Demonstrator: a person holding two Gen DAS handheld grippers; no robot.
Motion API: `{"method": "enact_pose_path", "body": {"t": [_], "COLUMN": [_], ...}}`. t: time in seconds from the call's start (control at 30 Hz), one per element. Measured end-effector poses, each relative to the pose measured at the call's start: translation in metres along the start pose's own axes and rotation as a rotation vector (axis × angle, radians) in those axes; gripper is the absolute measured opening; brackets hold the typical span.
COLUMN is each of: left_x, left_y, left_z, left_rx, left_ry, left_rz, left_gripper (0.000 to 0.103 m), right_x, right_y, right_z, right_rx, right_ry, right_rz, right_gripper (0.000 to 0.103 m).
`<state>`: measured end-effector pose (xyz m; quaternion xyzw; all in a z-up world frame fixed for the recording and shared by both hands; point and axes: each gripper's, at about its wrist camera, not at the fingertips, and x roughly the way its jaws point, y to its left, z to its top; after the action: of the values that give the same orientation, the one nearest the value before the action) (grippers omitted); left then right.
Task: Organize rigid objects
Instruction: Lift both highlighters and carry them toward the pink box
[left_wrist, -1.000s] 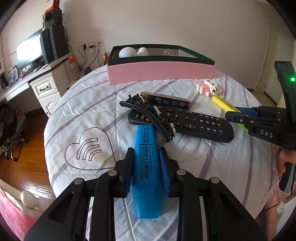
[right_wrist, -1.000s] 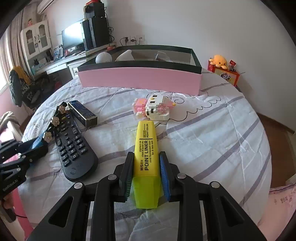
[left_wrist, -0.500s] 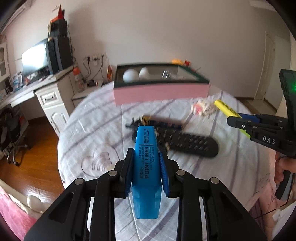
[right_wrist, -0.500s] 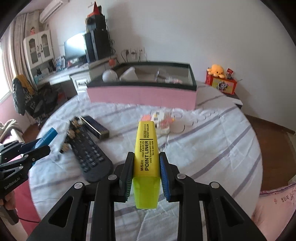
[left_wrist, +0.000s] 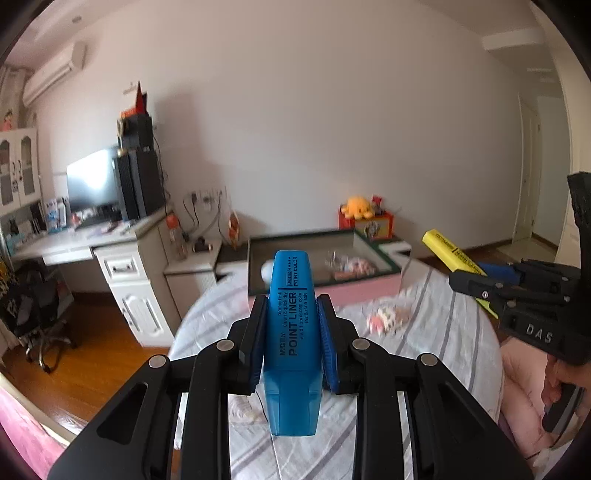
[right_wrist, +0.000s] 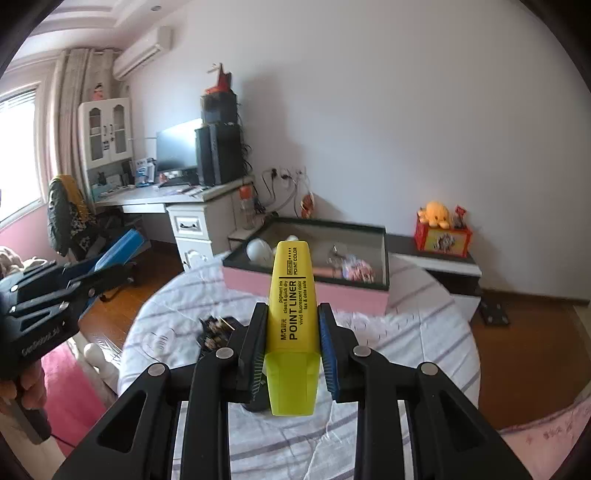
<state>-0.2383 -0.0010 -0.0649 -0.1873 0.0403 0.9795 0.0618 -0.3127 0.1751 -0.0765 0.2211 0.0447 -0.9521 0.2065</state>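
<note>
Left tongs (left_wrist: 291, 339) clamp the blue marker (left_wrist: 292, 332) and right tongs (right_wrist: 291, 339) clamp the yellow marker (right_wrist: 292, 325), each gripped mid-barrel, pointing at the pink box (right_wrist: 306, 291), probably so both clear its rim above the desk (right_wrist: 424, 332).

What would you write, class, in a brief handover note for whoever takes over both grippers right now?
Left gripper: shut on the blue marker, held above the table.
Right gripper: shut on the yellow marker, also held in the air.
The pink box at the table's far side already holds some items.
Left to do: put both markers in the box, then the block toy and the dark items by the table's left edge.
</note>
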Motion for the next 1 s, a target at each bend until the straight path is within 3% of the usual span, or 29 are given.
{"method": "enact_pose_path", "body": {"t": [0.2, 0.6, 1.0], "left_x": [-0.021, -0.028, 0.023], "left_y": [0.008, 0.024, 0.017], "left_z": [0.018, 0.033, 0.050], "left_rx": [-0.007, -0.005, 0.030], "left_ry": [-0.069, -0.102, -0.068], "left_rz": [0.053, 0.126, 0.118], "left_gripper": [0.026, 0.026, 0.026], "right_x": [-0.012, -0.009, 0.022], "right_y": [0.012, 0.014, 0.001], "right_z": [0.017, 0.030, 0.039], "right_rx": [-0.027, -0.044, -0.049], "right_ry": [-0.050, -0.074, -0.041], "right_rz": [-0.007, 0.015, 0.011], "right_gripper": [0.027, 0.027, 0.027]}}
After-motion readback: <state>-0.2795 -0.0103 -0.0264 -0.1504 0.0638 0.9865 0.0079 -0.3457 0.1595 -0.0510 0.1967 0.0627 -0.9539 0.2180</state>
